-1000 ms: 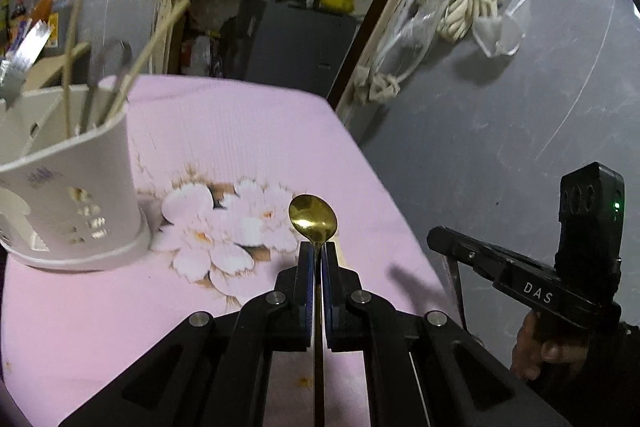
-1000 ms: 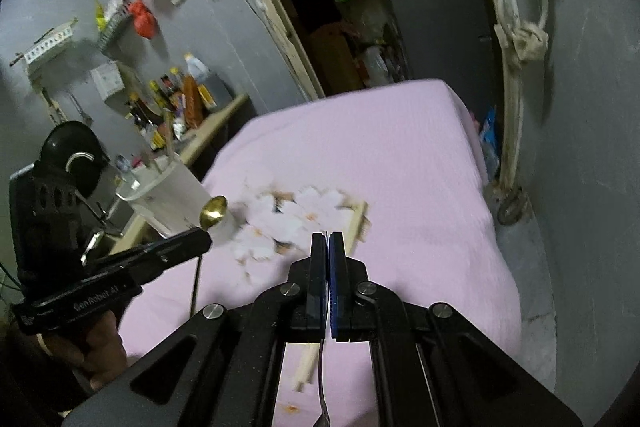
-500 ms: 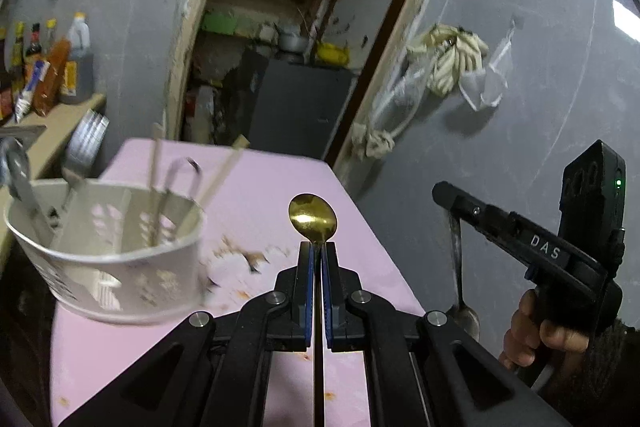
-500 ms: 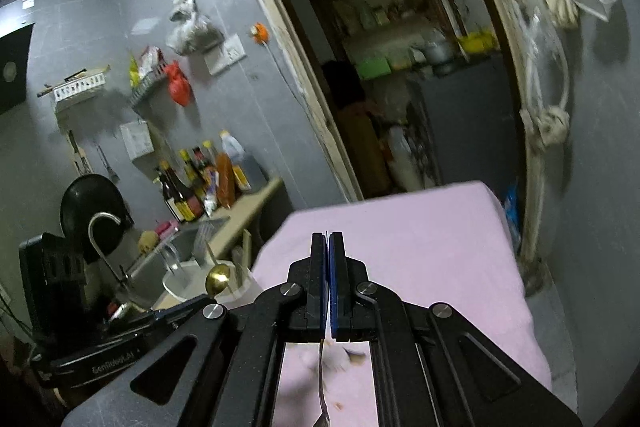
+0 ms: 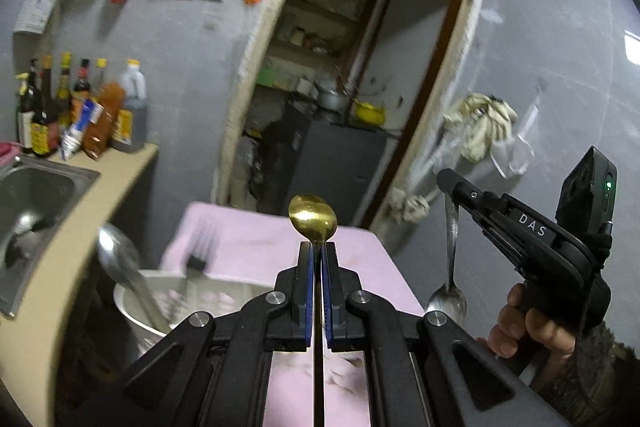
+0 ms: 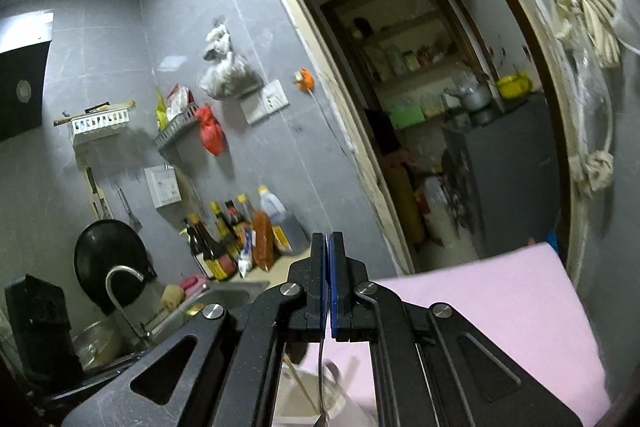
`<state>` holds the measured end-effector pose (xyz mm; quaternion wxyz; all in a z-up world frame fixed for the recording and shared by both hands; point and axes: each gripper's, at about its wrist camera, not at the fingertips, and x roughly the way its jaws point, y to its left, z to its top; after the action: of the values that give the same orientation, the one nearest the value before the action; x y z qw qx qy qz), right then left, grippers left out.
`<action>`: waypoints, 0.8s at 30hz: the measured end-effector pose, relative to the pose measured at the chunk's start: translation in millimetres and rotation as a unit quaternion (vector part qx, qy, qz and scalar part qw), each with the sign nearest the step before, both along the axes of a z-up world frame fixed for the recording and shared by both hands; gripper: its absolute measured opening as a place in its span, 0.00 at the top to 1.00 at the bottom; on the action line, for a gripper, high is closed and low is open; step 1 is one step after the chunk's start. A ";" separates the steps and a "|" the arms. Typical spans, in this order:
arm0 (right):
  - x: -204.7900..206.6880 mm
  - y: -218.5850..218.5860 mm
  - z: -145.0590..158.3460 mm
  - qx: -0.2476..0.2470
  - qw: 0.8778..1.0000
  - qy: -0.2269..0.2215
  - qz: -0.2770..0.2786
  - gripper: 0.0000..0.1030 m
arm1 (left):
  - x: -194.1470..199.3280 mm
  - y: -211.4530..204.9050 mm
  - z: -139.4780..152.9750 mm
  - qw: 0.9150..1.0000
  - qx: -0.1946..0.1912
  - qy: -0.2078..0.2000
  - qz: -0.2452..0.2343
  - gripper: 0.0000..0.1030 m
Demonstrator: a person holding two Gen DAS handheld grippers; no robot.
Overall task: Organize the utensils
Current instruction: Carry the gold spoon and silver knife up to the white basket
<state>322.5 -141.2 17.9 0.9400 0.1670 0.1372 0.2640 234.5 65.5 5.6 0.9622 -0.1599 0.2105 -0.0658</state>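
Left gripper (image 5: 316, 259) up in the air over the pink table (image 5: 256, 247), fingers pinched tight on a gold spoon (image 5: 313, 218), bowl end poking up past the tips. Right gripper (image 5: 448, 181) off to the side, fingers squeezed on a silver spoon (image 5: 450, 267) hanging bowl down. Below, a white holder (image 5: 132, 301) on the table with a big spoon (image 5: 120, 267) inside.
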 end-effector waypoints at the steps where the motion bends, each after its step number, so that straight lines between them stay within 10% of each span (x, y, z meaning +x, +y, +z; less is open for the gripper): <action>1: 1.4 8.7 1.9 -0.001 1.000 -0.007 0.000 0.98 | 1.0 9.2 3.1 1.000 -0.001 -0.005 0.010 0.96; 24: 13.0 103.4 -41.1 -0.081 0.994 -0.037 -0.063 0.98 | 43.6 126.8 -35.6 0.987 -0.095 -0.054 0.119 0.96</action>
<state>335.6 -37.8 -23.2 0.9697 0.0885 0.1123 0.1982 278.1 192.2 -30.0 0.9537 -0.2703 0.1305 0.0210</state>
